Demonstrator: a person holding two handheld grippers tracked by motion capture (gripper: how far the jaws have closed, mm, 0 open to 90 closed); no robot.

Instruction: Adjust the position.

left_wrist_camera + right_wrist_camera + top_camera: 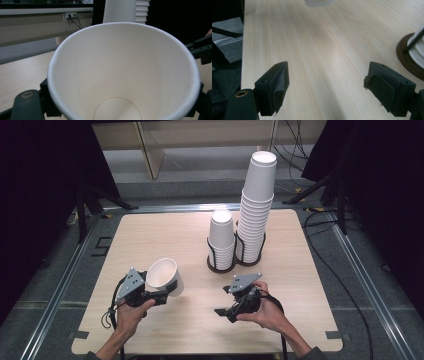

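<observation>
A single white paper cup (165, 276) is tilted over the table's front left, with my left gripper (165, 292) shut on its lower part. In the left gripper view the cup's open mouth (125, 75) faces the camera, and my left gripper (122, 102) has a black jaw pressed against each side. My right gripper (224, 301) hovers near the front centre, pointing left, open with nothing between its jaws. In the right gripper view my right gripper (330, 90) stands wide apart over bare wood, and the held cup's base (317, 2) peeks in at the top edge.
Two wire holders stand behind the centre of the wooden table (150, 235): a short cup stack (221, 240) and a tall cup stack (256, 205) to its right. The brown holder base (409, 60) lies close to the right jaw. Dark stands and cables surround the table.
</observation>
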